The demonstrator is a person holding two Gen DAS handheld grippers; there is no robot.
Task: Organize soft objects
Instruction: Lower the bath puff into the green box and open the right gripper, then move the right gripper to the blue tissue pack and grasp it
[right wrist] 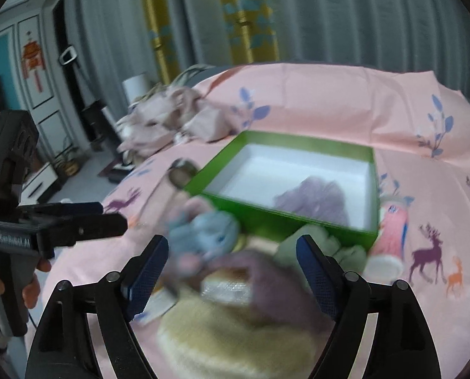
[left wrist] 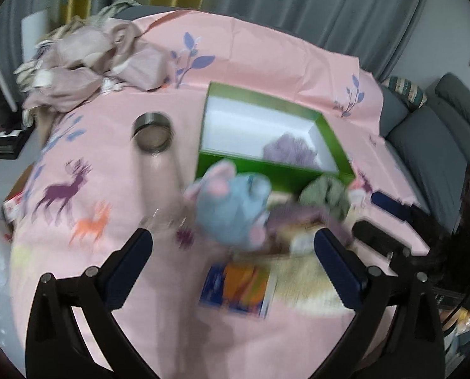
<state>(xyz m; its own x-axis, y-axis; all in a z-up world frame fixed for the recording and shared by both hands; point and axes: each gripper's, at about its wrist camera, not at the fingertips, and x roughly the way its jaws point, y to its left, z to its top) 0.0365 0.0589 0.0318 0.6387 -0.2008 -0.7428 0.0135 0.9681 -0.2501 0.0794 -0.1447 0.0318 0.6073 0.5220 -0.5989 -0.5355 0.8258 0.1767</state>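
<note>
Both claws, the left claw (left wrist: 231, 246) and the right claw (right wrist: 231, 252), stood wide and empty above the soft toys (left wrist: 231, 208), piled beside the green box (left wrist: 326, 126) on the bench, probably to pick one.

Grey curtains (left wrist: 329, 15), grey sofa (left wrist: 430, 139)
</note>
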